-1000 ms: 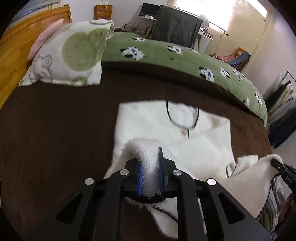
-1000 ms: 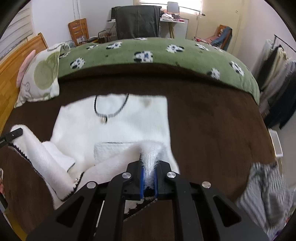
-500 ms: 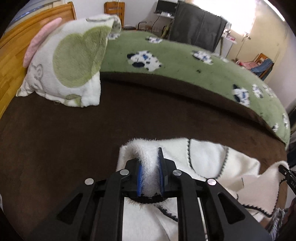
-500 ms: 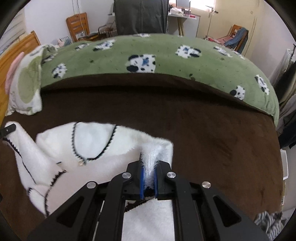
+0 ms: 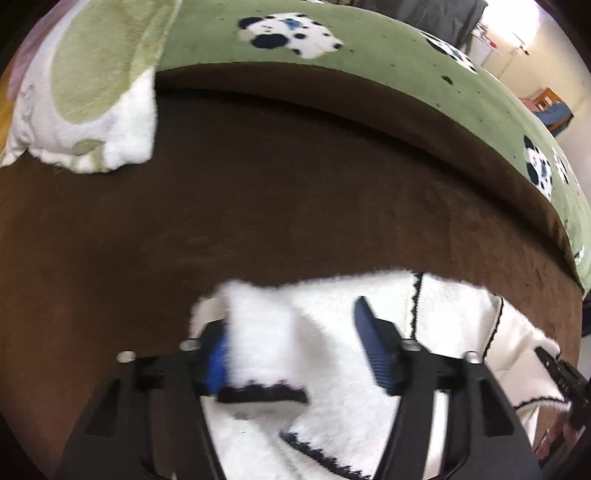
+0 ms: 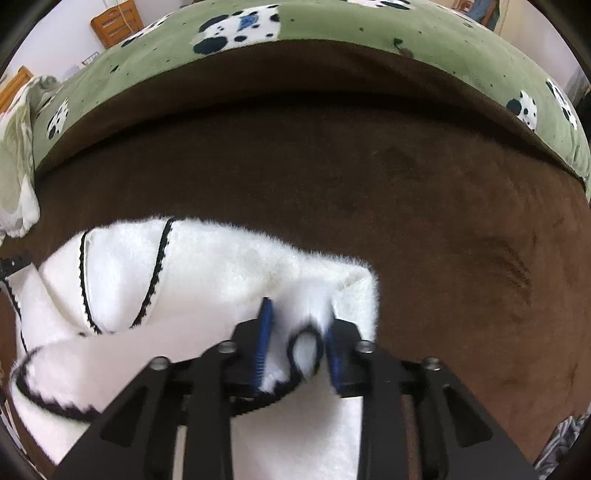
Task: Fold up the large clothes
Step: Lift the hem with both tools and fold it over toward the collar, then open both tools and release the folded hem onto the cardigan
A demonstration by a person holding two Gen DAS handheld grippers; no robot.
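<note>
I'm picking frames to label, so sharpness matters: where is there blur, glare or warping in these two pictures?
Left wrist view: tongs and pillow smeared by motion, window blown out at top right, blanket edge bowed by the fisheye. Right wrist view: white fleece top soft near the tongs, brown cover fairly sharp.

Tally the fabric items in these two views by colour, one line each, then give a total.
White: 1, the fluffy white garment with black trim
Brown: 1, the brown blanket
Green: 1, the green spotted cover
White and green: 1, the pillow
Grey striped: 1, the striped cloth at the corner
Total: 5
</note>
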